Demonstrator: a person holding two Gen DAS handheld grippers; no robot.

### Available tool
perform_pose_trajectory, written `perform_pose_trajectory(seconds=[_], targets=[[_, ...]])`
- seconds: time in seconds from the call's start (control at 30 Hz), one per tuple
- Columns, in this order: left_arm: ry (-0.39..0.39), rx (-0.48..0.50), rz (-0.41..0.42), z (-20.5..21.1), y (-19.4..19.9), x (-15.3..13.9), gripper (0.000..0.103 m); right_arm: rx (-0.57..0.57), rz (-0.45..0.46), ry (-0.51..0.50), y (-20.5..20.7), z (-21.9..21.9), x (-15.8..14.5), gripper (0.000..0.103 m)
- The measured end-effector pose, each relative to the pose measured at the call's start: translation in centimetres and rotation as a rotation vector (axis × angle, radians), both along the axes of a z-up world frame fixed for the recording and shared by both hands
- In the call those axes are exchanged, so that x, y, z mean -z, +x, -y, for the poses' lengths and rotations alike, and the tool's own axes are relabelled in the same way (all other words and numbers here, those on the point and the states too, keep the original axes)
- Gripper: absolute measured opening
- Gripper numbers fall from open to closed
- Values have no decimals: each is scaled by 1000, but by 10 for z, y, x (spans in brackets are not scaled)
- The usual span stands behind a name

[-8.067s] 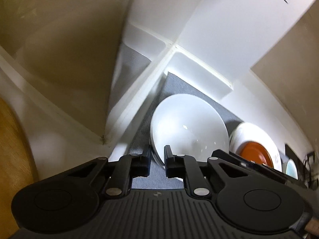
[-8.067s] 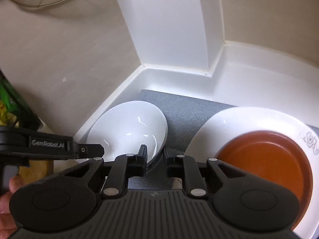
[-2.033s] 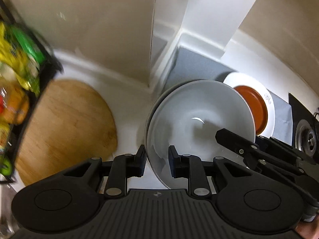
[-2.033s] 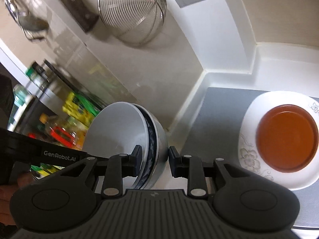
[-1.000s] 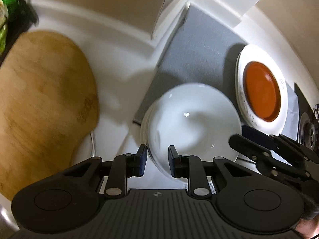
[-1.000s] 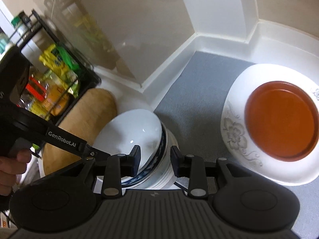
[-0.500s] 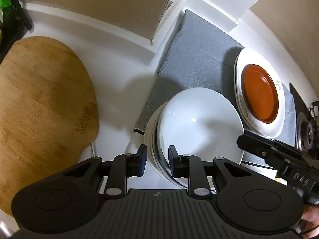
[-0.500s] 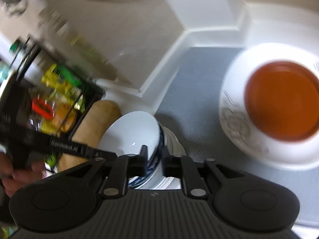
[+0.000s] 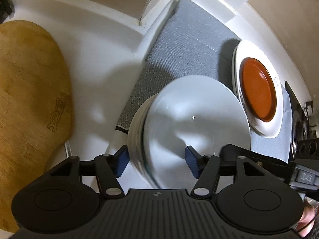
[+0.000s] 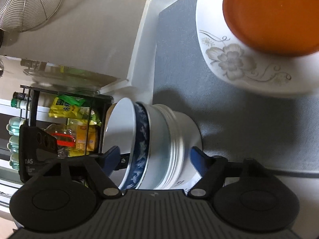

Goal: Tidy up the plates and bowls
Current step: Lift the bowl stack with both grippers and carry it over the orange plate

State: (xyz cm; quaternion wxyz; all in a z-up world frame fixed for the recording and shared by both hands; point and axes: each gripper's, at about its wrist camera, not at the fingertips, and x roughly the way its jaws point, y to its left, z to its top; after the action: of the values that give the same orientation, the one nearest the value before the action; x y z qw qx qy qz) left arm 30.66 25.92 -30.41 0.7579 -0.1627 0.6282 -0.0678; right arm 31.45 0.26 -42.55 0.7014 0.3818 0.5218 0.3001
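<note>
The stack of bowls (image 9: 191,123) sits at the near edge of the grey mat (image 9: 187,45), part of it over the white counter (image 9: 95,63) beside that mat. The top bowl is plain white; in the right wrist view a blue-patterned bowl (image 10: 140,145) shows just under it, with ribbed white bowls (image 10: 175,139) below.

The left gripper (image 9: 156,160) has just been opening: its blue pads stand on either side of the stack's near rim, spread, and neither seems to press on it. The right gripper (image 10: 153,159) has likewise just been opening; it straddles the stack's side with a gap showing at each pad. So the stack appears set down and let go, and the step in hand is the release.

Beyond the stack, further along the mat, lies a flowered white plate (image 10: 235,63) with an orange plate (image 10: 269,18) in it, close to the bowls but apart from them. Off the mat's other side a wooden board (image 9: 30,99) rests on the counter, and the right wrist view shows a black rack (image 10: 65,123) of packets behind the stack.

The next move probably calls for drawing both grippers straight back, clear of the rims, without nudging the stack, since the top bowl looks tilted in its nest. After that, the plates on the mat seem the likely thing to tidy.
</note>
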Motion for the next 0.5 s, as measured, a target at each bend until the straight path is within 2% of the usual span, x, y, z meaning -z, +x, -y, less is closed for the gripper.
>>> perform_pose_trajectory(seconds=[0.03, 0.1, 0.2, 0.4, 0.5], targets=[[-11, -10, -1, -4, -3, -1, 53, -3, 1, -6, 0, 1, -1, 67], [-37, -26, -16, -11, -6, -2, 48, 15, -10, 29, -1, 10, -2, 61], [-43, -32, -31, -11, -8, -1, 48, 10, -9, 22, -1, 12, -3, 59], [29, -2, -17, 9, -5, -12, 48, -2, 15, -60, -1, 10, -15, 57], [28, 15, -23, 18, -3, -14, 48, 17, 14, -68, -2, 20, -15, 57]])
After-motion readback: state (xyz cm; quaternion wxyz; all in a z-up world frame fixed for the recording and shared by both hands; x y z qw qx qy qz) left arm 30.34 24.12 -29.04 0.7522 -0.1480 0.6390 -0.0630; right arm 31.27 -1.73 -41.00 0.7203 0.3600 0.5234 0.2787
